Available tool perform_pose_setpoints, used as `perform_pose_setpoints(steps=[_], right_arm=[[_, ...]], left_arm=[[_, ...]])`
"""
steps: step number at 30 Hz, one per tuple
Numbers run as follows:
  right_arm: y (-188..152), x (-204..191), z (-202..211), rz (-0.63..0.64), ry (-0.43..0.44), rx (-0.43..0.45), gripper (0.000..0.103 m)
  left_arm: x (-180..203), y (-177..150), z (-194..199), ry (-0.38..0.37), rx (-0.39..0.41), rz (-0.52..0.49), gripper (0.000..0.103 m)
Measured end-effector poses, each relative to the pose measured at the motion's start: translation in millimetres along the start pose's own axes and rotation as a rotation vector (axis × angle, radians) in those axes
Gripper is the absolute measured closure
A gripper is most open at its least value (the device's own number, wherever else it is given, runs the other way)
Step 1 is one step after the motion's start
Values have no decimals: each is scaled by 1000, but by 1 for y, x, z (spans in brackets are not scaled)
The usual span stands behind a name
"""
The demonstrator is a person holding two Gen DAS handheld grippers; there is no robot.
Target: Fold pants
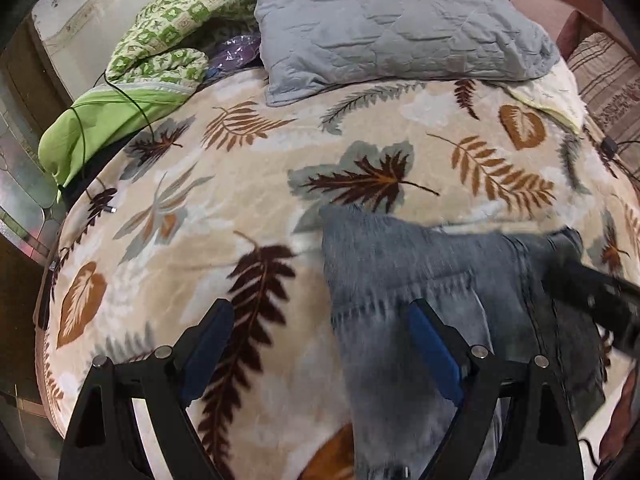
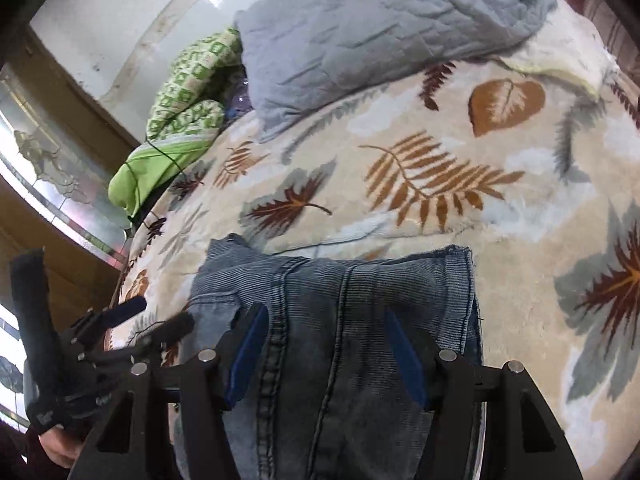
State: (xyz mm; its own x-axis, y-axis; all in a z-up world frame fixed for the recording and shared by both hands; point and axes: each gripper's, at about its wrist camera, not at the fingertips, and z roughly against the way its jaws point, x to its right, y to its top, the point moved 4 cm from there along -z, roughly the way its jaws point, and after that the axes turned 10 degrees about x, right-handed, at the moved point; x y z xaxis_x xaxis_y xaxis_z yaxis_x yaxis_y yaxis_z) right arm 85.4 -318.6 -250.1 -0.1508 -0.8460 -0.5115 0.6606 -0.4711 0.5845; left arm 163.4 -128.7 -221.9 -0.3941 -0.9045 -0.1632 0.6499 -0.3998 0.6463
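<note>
Blue-grey denim pants (image 1: 420, 264) lie folded on a leaf-print blanket (image 1: 240, 184), blurred in the left wrist view and sharp in the right wrist view (image 2: 352, 292). My left gripper (image 1: 320, 312) is open, its left finger over the bare blanket and its right finger over the pants' left edge. My right gripper (image 2: 324, 320) is open and empty above the pants, its fingers apart over the centre seam. The left gripper also shows at the lower left of the right wrist view (image 2: 160, 316). The right gripper's black body (image 1: 600, 296) reaches in over the pants' right side.
A grey quilted pillow (image 1: 396, 20) lies at the head of the bed. A green patterned bundle (image 1: 160, 40) and a lime cloth (image 1: 92, 128) with a black cable lie at the far left. A striped cushion (image 1: 608, 80) is at the right. A wall and glass panels flank the left.
</note>
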Motion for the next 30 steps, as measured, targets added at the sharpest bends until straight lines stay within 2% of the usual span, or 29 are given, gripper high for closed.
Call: perform_pose_setpoints(steps=[6,8,11,15,19,26,30], right_arm=[[-4,13,-22,-2,-23,-45,38],[-4,18,-27,-18,-9,-45,38],[-5,19,-27,-21,-5,-45,38],[-6,17,-13,-44,4,-39,38],[-11,12,15,-62,42,-5,38],[-17,-25,83,79,53,104,38],[-17,-49,122,141,65,175,38]], left_arm=[[8,3,-34,47,-17,-37,14],[11,1,-45,79,-31,-72,9],[11,3,-36,104,-15,-74,9],[12,6,-2,127,59,-110,9],[9,9,48,129,168,-95,9],[-2,12,136,128,329,-44,9],[-10,11,183,151,414,-24,9]])
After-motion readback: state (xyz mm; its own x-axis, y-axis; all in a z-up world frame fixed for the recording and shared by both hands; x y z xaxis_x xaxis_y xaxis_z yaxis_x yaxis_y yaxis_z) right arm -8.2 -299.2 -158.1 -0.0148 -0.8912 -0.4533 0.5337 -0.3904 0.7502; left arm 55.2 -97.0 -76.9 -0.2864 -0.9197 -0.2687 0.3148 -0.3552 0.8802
